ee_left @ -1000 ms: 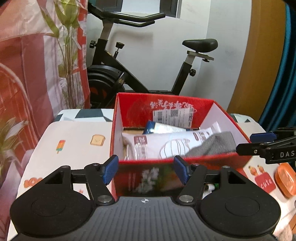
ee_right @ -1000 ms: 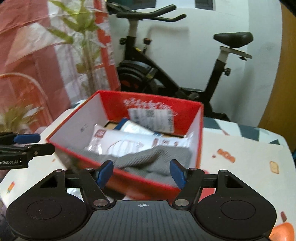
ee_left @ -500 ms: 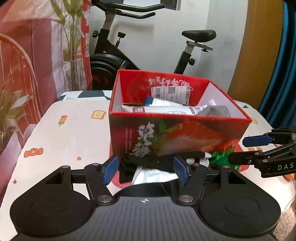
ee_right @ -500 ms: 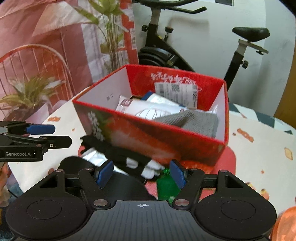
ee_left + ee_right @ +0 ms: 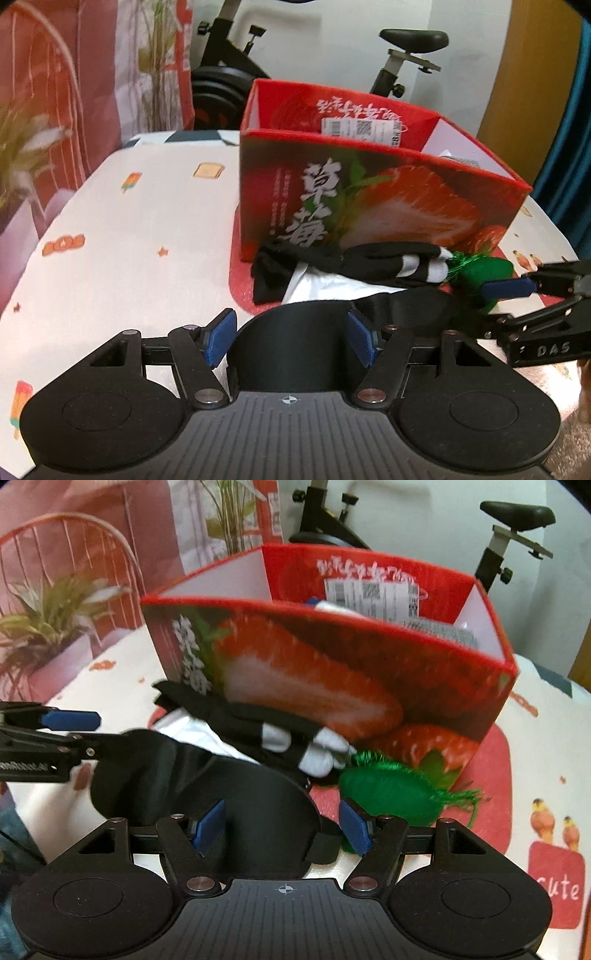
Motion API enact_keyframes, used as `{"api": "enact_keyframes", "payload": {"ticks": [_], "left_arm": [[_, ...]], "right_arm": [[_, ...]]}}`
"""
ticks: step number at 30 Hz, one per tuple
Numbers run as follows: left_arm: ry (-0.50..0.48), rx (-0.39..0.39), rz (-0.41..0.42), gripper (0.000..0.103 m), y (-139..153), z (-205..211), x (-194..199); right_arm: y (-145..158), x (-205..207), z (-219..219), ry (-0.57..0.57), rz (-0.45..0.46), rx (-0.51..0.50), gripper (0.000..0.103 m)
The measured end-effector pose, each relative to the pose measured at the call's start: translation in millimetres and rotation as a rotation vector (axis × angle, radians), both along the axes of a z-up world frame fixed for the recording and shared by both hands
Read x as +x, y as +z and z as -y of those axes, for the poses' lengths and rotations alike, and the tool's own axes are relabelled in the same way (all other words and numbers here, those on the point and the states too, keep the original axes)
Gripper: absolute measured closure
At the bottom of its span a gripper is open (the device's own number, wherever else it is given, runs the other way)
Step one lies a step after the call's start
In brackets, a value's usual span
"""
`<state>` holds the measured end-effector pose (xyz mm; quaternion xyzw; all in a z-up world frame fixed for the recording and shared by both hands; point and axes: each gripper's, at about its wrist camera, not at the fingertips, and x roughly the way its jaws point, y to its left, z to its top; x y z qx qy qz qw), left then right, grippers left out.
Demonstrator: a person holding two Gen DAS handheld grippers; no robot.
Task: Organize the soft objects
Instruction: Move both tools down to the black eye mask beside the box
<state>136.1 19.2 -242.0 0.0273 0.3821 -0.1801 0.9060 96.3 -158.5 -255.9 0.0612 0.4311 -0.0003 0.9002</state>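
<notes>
Both claws are dropping: the left claw (image 5: 291, 338) and right claw (image 5: 282, 825) now sit low over a dark rounded fabric piece (image 5: 295, 343), the red strawberry-printed cardboard box (image 5: 369, 206) rising ahead, its contents mostly out of sight.

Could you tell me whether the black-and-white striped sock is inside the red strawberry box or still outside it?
Outside. The striped sock lies on the table against the front wall of the red box, beside the green pouch.
</notes>
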Motion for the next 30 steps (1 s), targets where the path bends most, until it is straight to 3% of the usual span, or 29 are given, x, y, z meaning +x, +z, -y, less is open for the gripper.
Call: {"api": "enact_keyframes", "payload": {"ticks": [14, 30], "left_arm": [[0.058, -0.026, -0.030, 0.035, -19, -12, -2], [0.076, -0.039, -0.052, 0.035, -30, -14, -4]], "right_arm": [[-31, -4, 5, -0.050, 0.013, 0.059, 0.035], [-31, -6, 4, -0.031, 0.031, 0.052, 0.031]]}}
